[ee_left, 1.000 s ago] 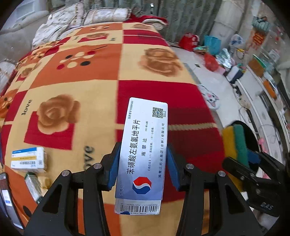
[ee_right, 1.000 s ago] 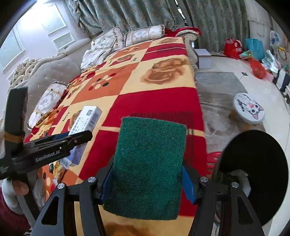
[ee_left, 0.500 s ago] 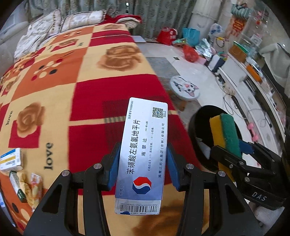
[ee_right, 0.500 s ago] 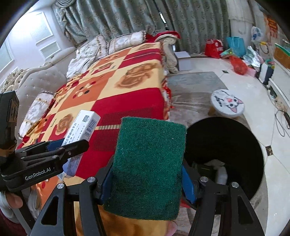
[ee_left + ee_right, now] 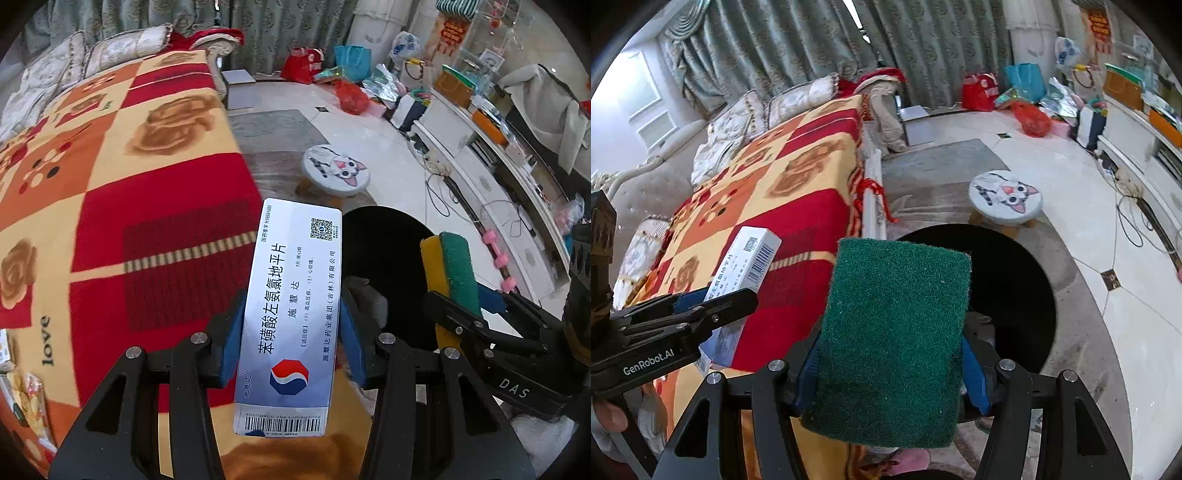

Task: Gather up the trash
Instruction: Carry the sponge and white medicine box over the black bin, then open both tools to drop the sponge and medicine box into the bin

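Now both claws carry trash — the left claw (image 5: 291, 343) grips the box (image 5: 291, 310), the right claw (image 5: 890, 365) the sponge (image 5: 894, 339) — the bin (image 5: 1008, 295) just ahead, nearer the right.

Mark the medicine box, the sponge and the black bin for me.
medicine box (image 5: 291, 314): left wrist view, printed front face.
sponge (image 5: 894, 339): right wrist view, green scouring face.
black bin (image 5: 1015, 280): right wrist view, dark inside wall.

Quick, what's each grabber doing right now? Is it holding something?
Left gripper: closed on the medicine box.
Right gripper: closed on the green sponge.
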### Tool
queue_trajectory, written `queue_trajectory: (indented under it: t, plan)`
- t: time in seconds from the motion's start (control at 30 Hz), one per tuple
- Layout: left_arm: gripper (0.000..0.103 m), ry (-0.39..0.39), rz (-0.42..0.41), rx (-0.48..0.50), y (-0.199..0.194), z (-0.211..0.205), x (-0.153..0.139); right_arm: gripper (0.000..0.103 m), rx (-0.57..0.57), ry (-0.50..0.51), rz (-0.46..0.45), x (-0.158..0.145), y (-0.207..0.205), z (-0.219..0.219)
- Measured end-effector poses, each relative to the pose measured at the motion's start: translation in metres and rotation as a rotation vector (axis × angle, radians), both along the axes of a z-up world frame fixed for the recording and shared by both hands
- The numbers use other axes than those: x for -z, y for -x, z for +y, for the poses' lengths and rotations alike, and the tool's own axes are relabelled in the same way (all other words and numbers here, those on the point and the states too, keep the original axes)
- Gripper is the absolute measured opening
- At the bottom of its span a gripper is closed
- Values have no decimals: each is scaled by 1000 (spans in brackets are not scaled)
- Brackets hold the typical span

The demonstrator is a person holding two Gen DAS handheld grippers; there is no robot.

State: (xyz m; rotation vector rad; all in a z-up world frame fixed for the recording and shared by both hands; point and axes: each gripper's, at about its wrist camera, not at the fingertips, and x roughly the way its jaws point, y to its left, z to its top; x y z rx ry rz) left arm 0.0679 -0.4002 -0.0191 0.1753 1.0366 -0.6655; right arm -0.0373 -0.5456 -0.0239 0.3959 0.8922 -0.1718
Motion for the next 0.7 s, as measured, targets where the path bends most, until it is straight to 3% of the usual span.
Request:
queue_trajectory:
  t: [0.7]
  plan:
    - [46,36,67,47,-7,-43,9,62,84,-4,22,8,8,-42]
